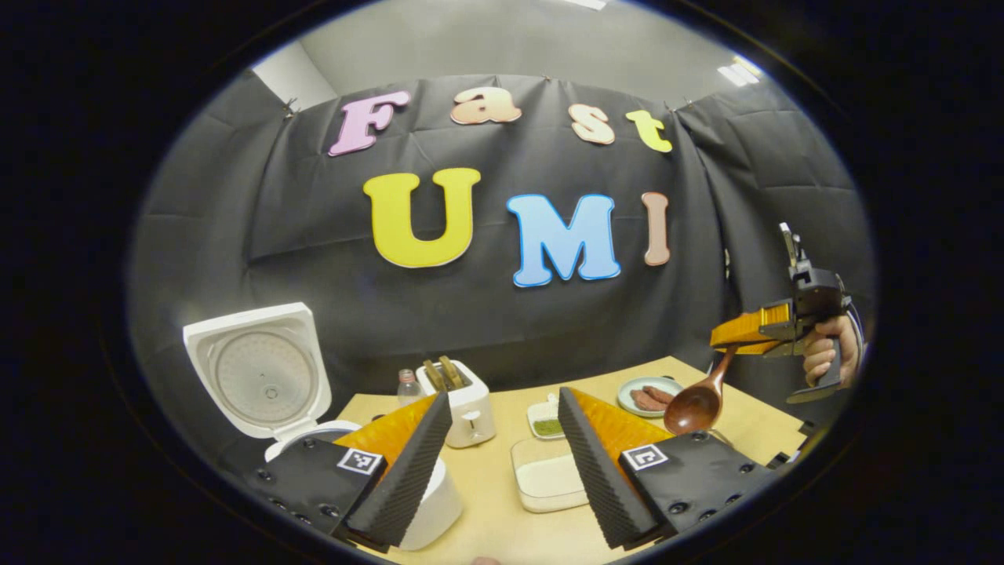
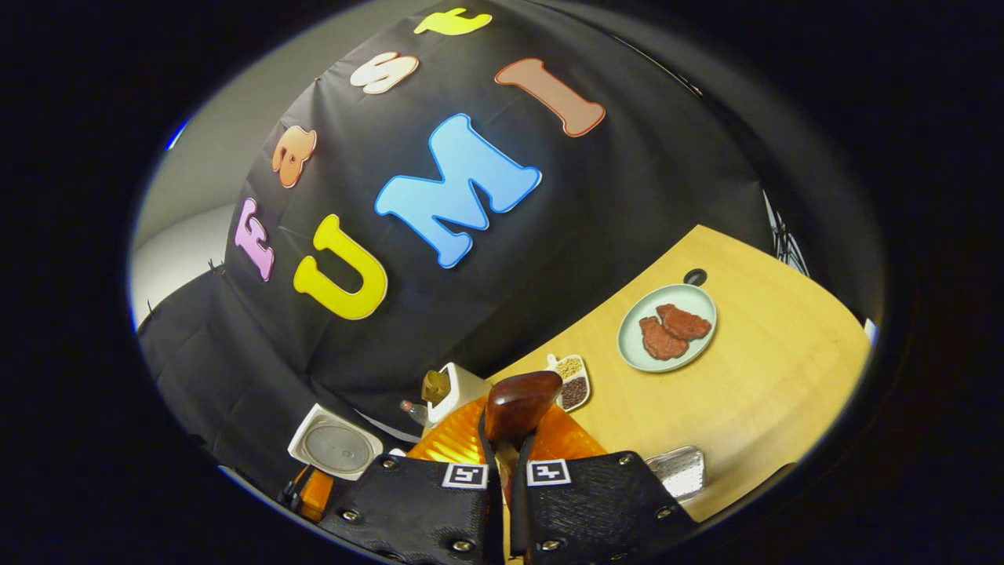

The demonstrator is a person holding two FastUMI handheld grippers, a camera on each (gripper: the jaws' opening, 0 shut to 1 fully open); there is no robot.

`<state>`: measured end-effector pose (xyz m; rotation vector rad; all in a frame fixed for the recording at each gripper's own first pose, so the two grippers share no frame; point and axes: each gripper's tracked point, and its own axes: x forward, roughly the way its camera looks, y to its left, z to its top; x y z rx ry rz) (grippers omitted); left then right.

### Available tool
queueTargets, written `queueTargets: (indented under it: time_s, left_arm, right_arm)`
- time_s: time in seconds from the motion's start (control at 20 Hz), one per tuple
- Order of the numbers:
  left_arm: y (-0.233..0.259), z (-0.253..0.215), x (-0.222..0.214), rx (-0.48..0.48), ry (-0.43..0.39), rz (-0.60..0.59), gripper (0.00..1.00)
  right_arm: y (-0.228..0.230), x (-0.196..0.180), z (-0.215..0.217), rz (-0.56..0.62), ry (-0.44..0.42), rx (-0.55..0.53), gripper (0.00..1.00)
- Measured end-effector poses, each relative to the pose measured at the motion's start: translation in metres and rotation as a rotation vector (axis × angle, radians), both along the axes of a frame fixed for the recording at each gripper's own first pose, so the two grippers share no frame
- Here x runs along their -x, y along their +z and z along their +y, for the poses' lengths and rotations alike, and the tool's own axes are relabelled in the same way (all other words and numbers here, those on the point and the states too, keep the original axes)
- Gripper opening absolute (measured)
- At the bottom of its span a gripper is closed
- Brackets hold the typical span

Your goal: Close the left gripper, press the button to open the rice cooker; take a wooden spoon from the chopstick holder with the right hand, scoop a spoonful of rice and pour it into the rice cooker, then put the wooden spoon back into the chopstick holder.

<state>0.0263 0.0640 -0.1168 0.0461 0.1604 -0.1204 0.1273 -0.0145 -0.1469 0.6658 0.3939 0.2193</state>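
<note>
Left gripper view: rice cooker at the near left of the desk, lid swung up and standing open, so the button step judged done and the pot ready to take rice. Left gripper low over the desk, jaws spread wide with nothing between them, seemingly parked out of the way above a shallow clear tray of white rice. Toaster and small bottle behind; green plate of reddish patties farther right. Right gripper raised at the right, gripped by a hand, wooden spoon hanging bowl-down from the jaws, clear of the desk; bowl looked empty, so scooping judged not yet begun. Right gripper view: jaws nearly together, clamped on the spoon's handle, bowl jutting forward from between them. Chopstick holder not identified with any certainty. Likely next: spoon lowered into the rice tray, kept level afterwards to avoid spilling.
</note>
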Motion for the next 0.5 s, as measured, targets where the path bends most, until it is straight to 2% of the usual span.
queueTargets:
  time_s: [0.3,0.5]
  left_arm:
    - [0.0,-0.024,0.001,-0.024,-0.021,0.007,0.95]
    - [0.002,-0.03,0.004,-0.041,-0.021,0.01,0.96]
  right_arm:
    - [-0.029,0.002,-0.04,0.054,-0.065,0.052,0.04]
    - [-0.059,0.003,-0.065,0.102,-0.118,0.164,0.04]
